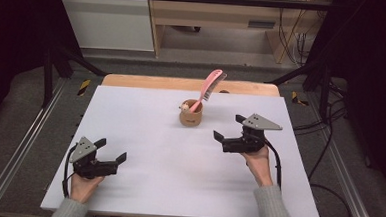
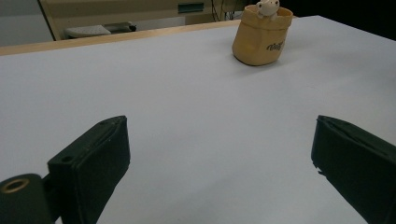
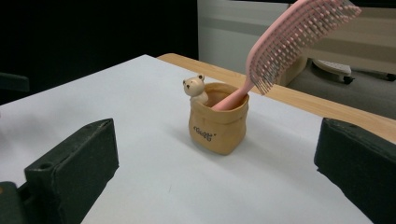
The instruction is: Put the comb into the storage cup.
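Brush (image 1: 211,84) sits handle-down in cup (image 1: 191,113), far middle of surface (image 1: 144,136). Right tool (image 1: 229,135) near cup, jaws spread, holding nothing. Left tool (image 1: 111,152) well apart (also spread). Looks like grab not yet started.

Open table (image 1: 144,131) around brush-holding cup (image 1: 190,114)
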`<state>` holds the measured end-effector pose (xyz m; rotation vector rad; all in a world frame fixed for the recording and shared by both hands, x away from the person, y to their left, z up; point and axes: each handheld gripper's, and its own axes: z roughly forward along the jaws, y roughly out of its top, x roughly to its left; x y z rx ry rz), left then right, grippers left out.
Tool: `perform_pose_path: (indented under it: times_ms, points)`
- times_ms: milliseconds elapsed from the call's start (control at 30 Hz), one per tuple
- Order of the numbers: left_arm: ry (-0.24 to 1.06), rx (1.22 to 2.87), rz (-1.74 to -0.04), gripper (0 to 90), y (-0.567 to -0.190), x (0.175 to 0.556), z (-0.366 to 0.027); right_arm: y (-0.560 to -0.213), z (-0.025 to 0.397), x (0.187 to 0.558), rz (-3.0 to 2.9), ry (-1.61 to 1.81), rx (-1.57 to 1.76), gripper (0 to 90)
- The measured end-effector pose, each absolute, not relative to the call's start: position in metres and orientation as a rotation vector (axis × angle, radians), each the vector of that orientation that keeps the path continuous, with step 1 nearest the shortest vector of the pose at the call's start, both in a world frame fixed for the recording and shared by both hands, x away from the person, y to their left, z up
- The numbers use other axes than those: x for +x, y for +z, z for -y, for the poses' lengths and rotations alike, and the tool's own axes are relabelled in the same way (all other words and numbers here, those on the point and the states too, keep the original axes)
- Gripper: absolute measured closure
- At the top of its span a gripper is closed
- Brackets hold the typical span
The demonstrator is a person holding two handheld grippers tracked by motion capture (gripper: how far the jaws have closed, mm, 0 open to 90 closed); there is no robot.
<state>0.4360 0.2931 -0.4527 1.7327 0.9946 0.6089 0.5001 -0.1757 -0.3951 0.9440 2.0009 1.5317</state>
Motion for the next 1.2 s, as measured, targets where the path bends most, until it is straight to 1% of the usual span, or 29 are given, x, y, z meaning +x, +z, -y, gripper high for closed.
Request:
perform_pose_path:
  times_ms: [633,1200]
  points:
    - [0.607,1.736,-0.989,4.5,-0.453,0.436,-0.292,-0.425,0.206,0.474,-2.035,1.521,0.959,0.1]
    - [0.608,1.743,-0.984,4.5,-0.453,0.436,-0.291,-0.445,0.239,0.459,-2.002,1.534,1.01,0.1]
